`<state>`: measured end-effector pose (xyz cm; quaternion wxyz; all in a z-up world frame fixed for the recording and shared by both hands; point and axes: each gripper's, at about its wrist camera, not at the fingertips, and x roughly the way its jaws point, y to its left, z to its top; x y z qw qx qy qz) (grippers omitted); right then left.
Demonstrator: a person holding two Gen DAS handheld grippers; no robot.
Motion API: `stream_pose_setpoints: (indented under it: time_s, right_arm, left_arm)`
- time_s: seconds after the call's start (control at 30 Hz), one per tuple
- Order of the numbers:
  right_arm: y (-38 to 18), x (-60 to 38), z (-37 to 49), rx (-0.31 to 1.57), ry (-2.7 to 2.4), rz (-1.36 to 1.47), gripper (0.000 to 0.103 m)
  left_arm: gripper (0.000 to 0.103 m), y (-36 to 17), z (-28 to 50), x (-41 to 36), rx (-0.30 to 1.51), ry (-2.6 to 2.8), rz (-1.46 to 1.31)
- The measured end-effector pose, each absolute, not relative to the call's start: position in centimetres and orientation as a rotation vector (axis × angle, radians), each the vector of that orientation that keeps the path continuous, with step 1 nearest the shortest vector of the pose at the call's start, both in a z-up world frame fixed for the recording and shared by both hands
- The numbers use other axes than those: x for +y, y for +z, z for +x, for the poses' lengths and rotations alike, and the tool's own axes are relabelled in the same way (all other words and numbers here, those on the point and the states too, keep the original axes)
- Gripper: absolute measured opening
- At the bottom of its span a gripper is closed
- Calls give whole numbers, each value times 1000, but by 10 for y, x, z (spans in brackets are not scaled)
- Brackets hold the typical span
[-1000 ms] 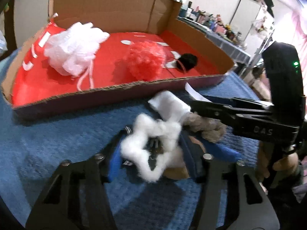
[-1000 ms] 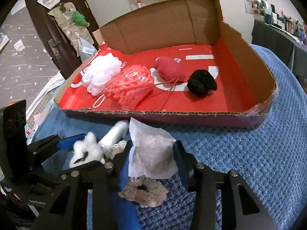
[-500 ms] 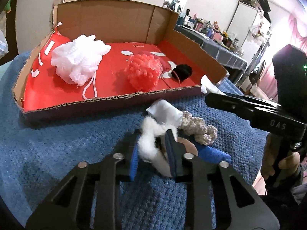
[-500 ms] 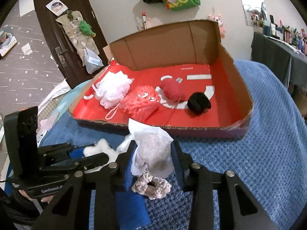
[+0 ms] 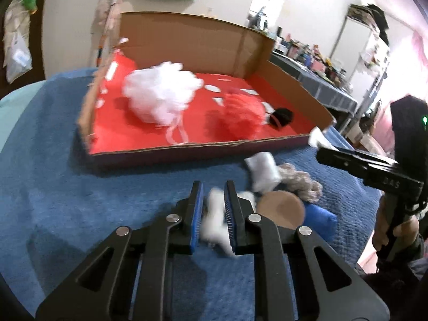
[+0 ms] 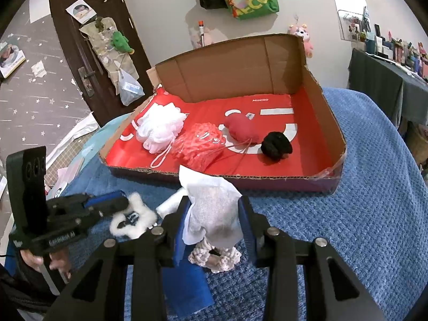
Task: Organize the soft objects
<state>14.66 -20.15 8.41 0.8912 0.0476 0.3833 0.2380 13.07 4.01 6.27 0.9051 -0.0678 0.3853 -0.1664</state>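
My left gripper (image 5: 212, 195) is shut on a white fluffy scrunchie (image 5: 216, 214), held just above the blue blanket; the right wrist view shows that gripper (image 6: 120, 203) and the scrunchie (image 6: 133, 218) at lower left. My right gripper (image 6: 214, 200) is shut on a white mesh pouch (image 6: 211, 208), lifted clear of a beige crochet piece (image 6: 214, 256). Beyond both lies a shallow cardboard box (image 6: 267, 179) with a red lining. It holds a white bath pouf (image 6: 160, 131), a red mesh pouf (image 6: 198, 144), a red pouch (image 6: 240, 131) and a black fluffy ball (image 6: 275, 145).
On the blue blanket (image 5: 67, 187) near the box's front wall lie a white roll (image 5: 263, 171), the crochet piece (image 5: 302, 184), a tan round disc (image 5: 281, 206) and a blue cloth (image 5: 318, 219). A dark door (image 6: 88, 53) and a cluttered table (image 6: 388, 80) stand behind.
The left gripper closed on the white fluffy scrunchie and pulled it back and left, off the pile. The right gripper rose with the mesh pouch, clear of the crochet piece.
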Motion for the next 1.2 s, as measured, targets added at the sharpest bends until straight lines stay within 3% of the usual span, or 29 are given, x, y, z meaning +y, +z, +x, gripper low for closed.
stream_pose_setpoints:
  time_s: [0.3, 0.4, 0.43, 0.47, 0.5, 0.57, 0.8, 0.93, 1.2]
  right_arm:
    - [65, -200, 138, 822, 359, -2, 40]
    - [57, -204, 134, 827, 293, -54, 51]
    - [55, -206, 134, 835, 287, -57, 60]
    - [52, -208, 133, 844, 282, -54, 68]
    - [51, -211, 132, 844, 279, -49, 69]
    - [51, -216, 129, 842, 278, -40, 75]
    - [49, -221, 124, 843, 289, -35, 79]
    - [45, -220, 123, 842, 281, -37, 89]
    - [45, -225, 122, 832, 274, -46, 89]
  left_arm:
    - [17, 48, 116, 33, 803, -367, -83]
    - [22, 47, 114, 24, 808, -374, -63]
    - [24, 47, 114, 22, 805, -376, -67]
    - [31, 47, 114, 20, 801, -379, -71]
    - [47, 47, 113, 20, 798, -381, -78]
    - [66, 49, 110, 20, 771, -375, -93]
    - [66, 51, 108, 16, 765, -382, -77]
    - [66, 45, 109, 11, 795, -385, -67]
    - [66, 37, 110, 6, 831, -412, -35]
